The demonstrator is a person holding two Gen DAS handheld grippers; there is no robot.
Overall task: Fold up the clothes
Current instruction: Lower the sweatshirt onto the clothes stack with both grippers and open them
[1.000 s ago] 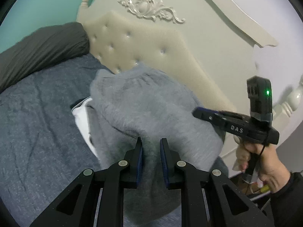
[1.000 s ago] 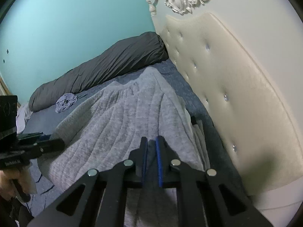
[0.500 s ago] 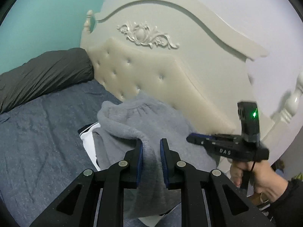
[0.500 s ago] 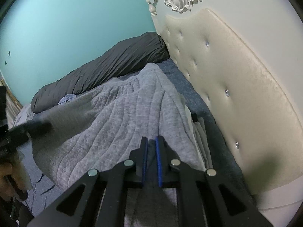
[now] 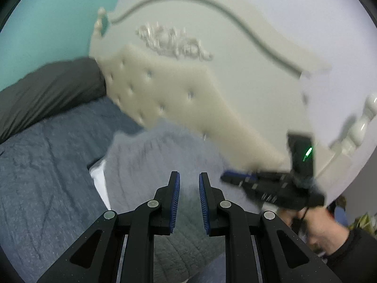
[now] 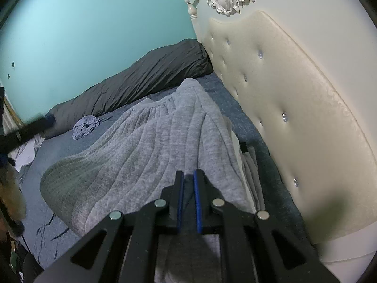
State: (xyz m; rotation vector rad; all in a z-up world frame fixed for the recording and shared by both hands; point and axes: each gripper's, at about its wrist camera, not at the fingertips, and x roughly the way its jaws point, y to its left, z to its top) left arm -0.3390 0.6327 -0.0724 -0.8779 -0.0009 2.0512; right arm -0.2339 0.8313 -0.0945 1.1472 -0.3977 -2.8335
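Left tool: pads apart, nothing between them, hovering above the sweater.
Sweater: grey knit, spread on the bed by the headboard, atop a white garment.
Right tool: narrow, pinching the sweater's near edge, probably to hold the fold steady.

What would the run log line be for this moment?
task: fold clothes | left gripper: open, empty | right gripper: shut on grey sweater | sweater draped on bed beside headboard
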